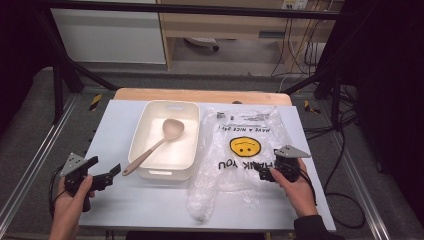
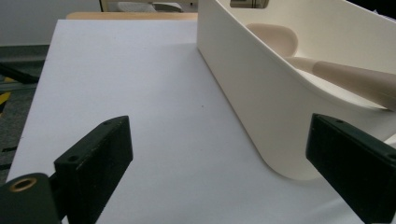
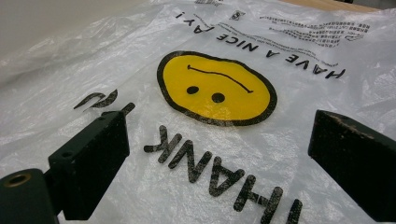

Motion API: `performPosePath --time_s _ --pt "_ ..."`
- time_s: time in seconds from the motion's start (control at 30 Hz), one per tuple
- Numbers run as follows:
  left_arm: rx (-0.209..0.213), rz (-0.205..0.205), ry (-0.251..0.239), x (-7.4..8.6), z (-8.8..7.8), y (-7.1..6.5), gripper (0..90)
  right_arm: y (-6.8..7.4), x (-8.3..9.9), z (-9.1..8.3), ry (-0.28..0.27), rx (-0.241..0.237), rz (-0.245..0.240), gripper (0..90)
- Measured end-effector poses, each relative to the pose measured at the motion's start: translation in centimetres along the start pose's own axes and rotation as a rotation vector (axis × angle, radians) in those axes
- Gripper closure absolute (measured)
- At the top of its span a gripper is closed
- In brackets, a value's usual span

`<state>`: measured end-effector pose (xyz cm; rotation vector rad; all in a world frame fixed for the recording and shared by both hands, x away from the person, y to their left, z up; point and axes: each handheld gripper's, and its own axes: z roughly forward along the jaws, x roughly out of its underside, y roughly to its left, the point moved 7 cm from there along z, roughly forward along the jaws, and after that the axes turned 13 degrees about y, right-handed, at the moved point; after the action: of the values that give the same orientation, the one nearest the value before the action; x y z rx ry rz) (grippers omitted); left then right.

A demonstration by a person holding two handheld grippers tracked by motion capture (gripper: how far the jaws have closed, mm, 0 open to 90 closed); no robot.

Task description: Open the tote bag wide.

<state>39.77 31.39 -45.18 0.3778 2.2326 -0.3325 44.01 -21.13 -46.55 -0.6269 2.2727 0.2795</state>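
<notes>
Plastic bag (image 1: 240, 150) handling appears to be the step in hand: the clear bag with the yellow smiley is spread flat on the white table (image 1: 115, 135), at 3 o'clock from the cream tub (image 1: 150, 172), touching or very nearly touching its wall. The right gripper (image 1: 265, 173) is held low over the bag's edge nearest the person, jaws spread wide with nothing pinched; in the right gripper view the film lies beneath and between the jaws. The left gripper (image 1: 112, 175) is likewise released and empty, at 9 o'clock from the tub's near corner, just beside the handle end of the pink spoon (image 1: 152, 147), which is propped in the tub.

For a sound grasp, a single raised fold should be sought near the bag's mouth, and the lower jaw slid under it flat against the table. Thin film slips easily, so a firm close before any lift is advised. The tub is best left unnudged.
</notes>
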Motion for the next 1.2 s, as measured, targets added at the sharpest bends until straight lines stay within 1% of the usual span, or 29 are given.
performPosePath --time_s 0.07,0.1,0.17,0.3,0.4,0.47,0.53,0.57,0.7,0.77,0.8,0.83,0.93,1.0,1.07,1.1,1.13,1.2 --pt "0.002 0.002 0.003 0.0 0.1 -0.1 6.4 0.0 0.0 0.0 0.007 0.003 0.01 5.5" --pt "0.004 -0.001 0.003 0.0 0.1 -0.2 6.4 0.1 0.1 0.0 0.023 -0.003 0.015 6.2" --pt "0.004 0.005 0.007 0.0 0.2 -0.2 6.3 0.2 0.1 -0.1 0.036 -0.01 0.011 6.7" --pt "0.006 0.001 0.043 0.4 0.6 -0.2 6.0 0.1 -0.1 -0.3 0.053 -0.009 0.014 7.2" --pt "0.004 0.0 0.052 0.5 0.7 -0.2 6.0 0.0 -0.5 -0.9 0.049 -0.003 0.028 7.2" --pt "-0.002 -0.009 0.058 0.5 0.8 -0.1 6.1 -0.3 -1.0 -1.2 0.058 0.016 0.038 7.2" --pt "-0.003 -0.012 0.06 0.5 0.9 -0.1 6.3 -0.9 -1.9 -1.5 0.031 0.021 0.075 7.7" --pt "-0.004 -0.019 0.064 0.5 0.9 -0.1 6.3 -1.2 -2.3 -1.6 0.019 0.027 0.082 7.7" --pt "-0.015 -0.025 0.075 0.7 0.9 0.2 6.3 -3.1 -3.7 -1.9 0.015 0.076 0.066 8.9" --pt "-0.016 -0.032 0.078 0.7 1.0 0.2 6.4 -4.2 -3.7 -2.1 0.037 0.109 0.063 9.6" --pt "-0.016 -0.032 0.078 0.7 1.0 0.2 6.5 -4.2 -3.7 -2.1 0.037 0.109 0.063 9.6" --pt "-0.018 -0.032 0.083 0.7 1.0 0.2 6.5 -5.5 -3.5 -2.3 0.055 0.123 0.077 11.3" --pt "-0.023 -0.03 0.088 0.8 1.0 0.1 6.5 -7.8 -3.0 -2.6 0.072 0.158 0.095 13.1" --pt "-0.024 -0.03 0.087 0.8 1.0 0.1 6.5 -9.1 -2.3 -2.3 0.085 0.156 0.125 13.2" --pt "-0.024 -0.03 0.088 0.8 1.0 0.1 6.5 -10.5 -1.2 -1.7 0.122 0.187 0.134 14.4" --pt "-0.025 -0.03 0.087 0.8 1.0 0.1 6.5 -11.1 -0.8 -1.3 0.132 0.194 0.146 15.4" --pt "-0.027 -0.03 0.089 0.8 1.0 0.2 6.5 -11.4 -0.4 -0.8 0.139 0.179 0.174 15.8" --pt "-0.034 -0.038 0.088 0.8 1.0 0.3 6.6 -11.9 0.4 0.3 0.162 0.16 0.198 17.2"
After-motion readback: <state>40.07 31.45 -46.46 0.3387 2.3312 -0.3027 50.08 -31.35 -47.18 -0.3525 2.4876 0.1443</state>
